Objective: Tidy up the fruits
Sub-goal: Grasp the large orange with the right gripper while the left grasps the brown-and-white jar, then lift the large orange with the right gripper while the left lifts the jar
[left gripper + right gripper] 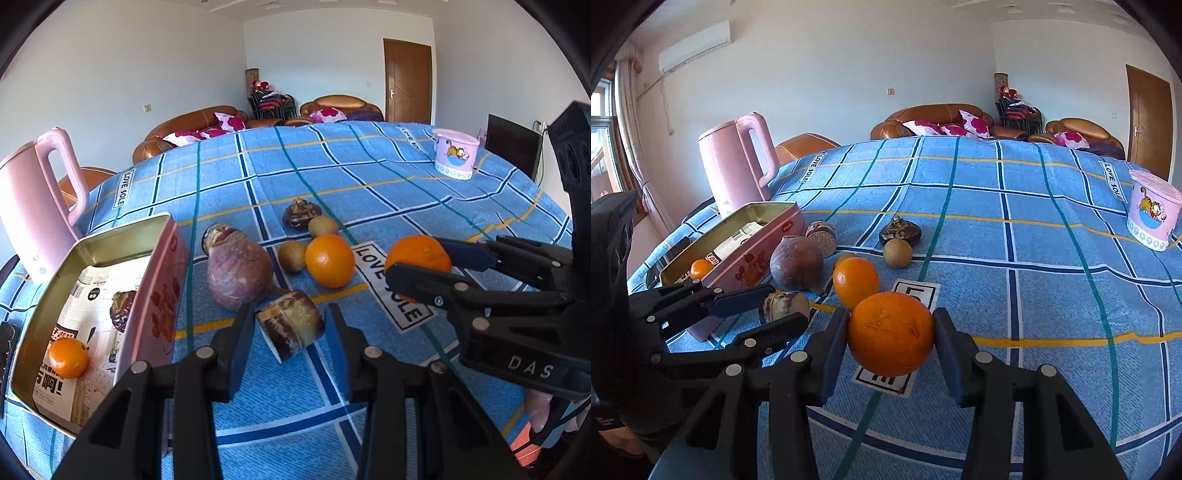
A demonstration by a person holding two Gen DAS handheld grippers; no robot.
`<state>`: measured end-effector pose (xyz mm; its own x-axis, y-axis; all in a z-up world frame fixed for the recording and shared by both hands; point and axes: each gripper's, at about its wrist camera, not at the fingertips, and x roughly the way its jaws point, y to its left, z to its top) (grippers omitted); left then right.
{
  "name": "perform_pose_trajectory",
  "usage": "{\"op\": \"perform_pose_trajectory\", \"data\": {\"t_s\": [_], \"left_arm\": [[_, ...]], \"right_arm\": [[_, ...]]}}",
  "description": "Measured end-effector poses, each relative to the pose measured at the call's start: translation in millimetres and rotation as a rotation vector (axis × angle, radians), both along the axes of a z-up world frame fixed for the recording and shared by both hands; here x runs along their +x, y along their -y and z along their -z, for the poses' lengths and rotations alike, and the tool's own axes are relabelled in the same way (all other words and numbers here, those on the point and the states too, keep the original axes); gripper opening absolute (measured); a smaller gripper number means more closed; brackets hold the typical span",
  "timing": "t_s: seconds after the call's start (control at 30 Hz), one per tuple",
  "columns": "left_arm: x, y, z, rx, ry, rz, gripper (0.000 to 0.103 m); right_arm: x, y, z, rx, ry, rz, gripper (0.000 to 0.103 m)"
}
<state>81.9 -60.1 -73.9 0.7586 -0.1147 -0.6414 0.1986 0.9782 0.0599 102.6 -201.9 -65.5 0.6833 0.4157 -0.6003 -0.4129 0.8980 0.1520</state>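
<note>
My left gripper point(290, 314) is shut on a cut purple-brown root piece point(291, 330), a pad against each side, low over the blue checked tablecloth point(369, 192). The right gripper point(891, 314) is shut on an orange point(890, 336), seen from the side in the left wrist view as the right gripper point(415, 256). To the left stands an open pink tin point(162, 280) holding a small orange point(68, 358). Between the grippers lie a big purple root point(238, 273), a second orange point(328, 260) and two kiwis point(291, 256).
A pink kettle point(37, 199) stands behind the tin at the table's left edge. A dark lumpy fruit point(301, 214) and another cut root piece point(221, 236) lie farther back. A pink cartoon cup point(456, 153) sits at the far right. Sofas stand beyond the table.
</note>
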Motion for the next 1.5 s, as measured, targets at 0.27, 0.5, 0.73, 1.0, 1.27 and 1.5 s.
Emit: {"op": "perform_pose_trajectory", "data": {"t_s": [0.27, 0.5, 0.73, 1.0, 1.27, 1.5], "left_arm": [[-12, 0, -6, 0.004, 0.094, -0.017, 0.041], [-18, -3, -9, -0.006, 0.137, -0.027, 0.041], [-23, -4, -11, -0.008, 0.172, -0.033, 0.041], [-27, -4, -13, -0.007, 0.206, -0.043, 0.041], [-32, -5, -15, -0.011, 0.236, -0.050, 0.041], [-35, -4, -15, -0.008, 0.255, -0.051, 0.041]], "right_arm": [[-7, -2, -3, -0.008, 0.050, -0.006, 0.048], [-13, -2, -6, -0.010, 0.086, -0.012, 0.048], [-19, -1, -8, -0.009, 0.130, -0.011, 0.048], [-27, -2, -11, -0.008, 0.185, -0.016, 0.048], [-33, 0, -13, -0.006, 0.219, -0.018, 0.048], [-38, -1, -14, -0.004, 0.248, -0.020, 0.048]]}}
